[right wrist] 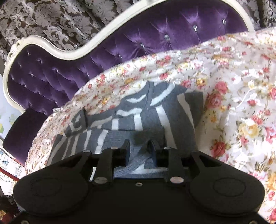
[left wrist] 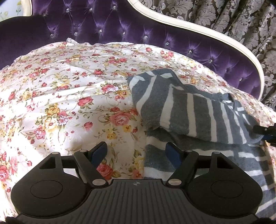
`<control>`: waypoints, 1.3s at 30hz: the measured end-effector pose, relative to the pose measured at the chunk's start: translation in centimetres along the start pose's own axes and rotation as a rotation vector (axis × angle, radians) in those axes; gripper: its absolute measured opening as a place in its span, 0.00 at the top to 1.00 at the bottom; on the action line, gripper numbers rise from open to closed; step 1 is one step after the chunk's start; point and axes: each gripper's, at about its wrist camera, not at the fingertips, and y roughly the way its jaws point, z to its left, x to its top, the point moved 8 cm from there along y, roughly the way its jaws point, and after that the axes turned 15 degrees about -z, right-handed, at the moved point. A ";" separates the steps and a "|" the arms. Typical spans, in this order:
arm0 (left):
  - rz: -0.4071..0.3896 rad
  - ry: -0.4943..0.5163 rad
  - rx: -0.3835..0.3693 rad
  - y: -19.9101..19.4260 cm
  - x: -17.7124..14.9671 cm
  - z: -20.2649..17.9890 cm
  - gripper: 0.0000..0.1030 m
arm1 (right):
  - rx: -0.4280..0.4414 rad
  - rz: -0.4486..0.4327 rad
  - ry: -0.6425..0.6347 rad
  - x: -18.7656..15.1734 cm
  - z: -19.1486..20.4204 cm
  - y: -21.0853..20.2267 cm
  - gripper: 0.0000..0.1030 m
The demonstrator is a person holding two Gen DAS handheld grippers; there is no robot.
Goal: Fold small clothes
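My left claw (left wrist: 136, 152) hangs wide open, gripping nothing, one finger over the floral cover (left wrist: 60, 103) and the other over the edge of the grey-and-white striped garment (left wrist: 189, 113). That garment lies partly folded on the cover. My right claw (right wrist: 138, 149) is narrowly parted above the stripes; whether it pinches cloth I cannot tell.

Pretty clearly someone's home, a living room or bedroom by the looks of it. There's a tufted purple velvet sofa back with crystal buttons and a curvy cream-painted frame (left wrist: 120, 25), its seat covered by a white cotton sheet printed with red and yellow roses (left wrist: 60, 89). Behind it hangs a heavy brown curtain with a silvery damask leaf pattern (left wrist: 232, 15), very homey decor.
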 end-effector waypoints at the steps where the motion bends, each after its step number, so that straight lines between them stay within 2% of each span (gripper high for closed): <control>1: 0.000 0.001 0.000 0.0 0.0 0.0 0.29 | 0.004 0.011 -0.008 -0.2 0.1 0.0 0.88; 3: -0.004 0.008 -0.001 -0.1 0.1 -0.1 0.29 | 0.027 -0.016 -0.063 -0.2 1.1 -0.7 0.88; 7: -0.039 0.044 0.008 -0.6 0.5 -0.1 0.29 | 0.025 -0.146 -0.191 1.2 2.4 -3.7 0.88; 8: -0.051 0.052 0.011 -0.7 0.7 -0.1 0.29 | 0.008 -0.147 -0.202 1.3 2.2 -3.8 0.88; 12: -0.097 0.100 0.038 -1.1 1.4 -0.2 0.29 | -0.029 -0.056 -0.220 -0.7 0.3 -1.8 0.82; 16: -0.160 0.191 0.064 -2.1 2.5 -0.8 0.29 | -0.023 -0.033 -0.144 -1.9 -1.0 -1.1 0.81; 19: -0.195 0.200 0.063 -2.2 3.5 -1.9 0.29 | -0.020 -0.020 -0.174 -1.5 -0.7 -1.2 0.80; 25: -0.128 0.247 0.049 1.1 4.0 -4.5 0.29 | -0.022 0.001 -0.181 -1.7 -0.9 -1.3 0.80; 29: -0.043 0.251 0.084 3.5 2.4 -3.8 0.27 | -0.032 -0.002 -0.219 -1.8 -0.7 -1.2 0.80; 33: -0.042 0.183 0.063 3.7 1.5 -2.7 0.25 | -0.048 -0.004 -0.277 -2.0 -0.3 -1.1 0.79; 37: -0.037 0.178 0.082 3.9 1.5 -2.3 0.12 | -0.060 -0.012 -0.315 -2.1 -0.2 -1.1 0.76; 39: -0.031 0.151 0.066 4.1 1.6 -2.1 0.12 | -0.064 -0.018 -0.315 -2.1 -0.3 -1.1 0.72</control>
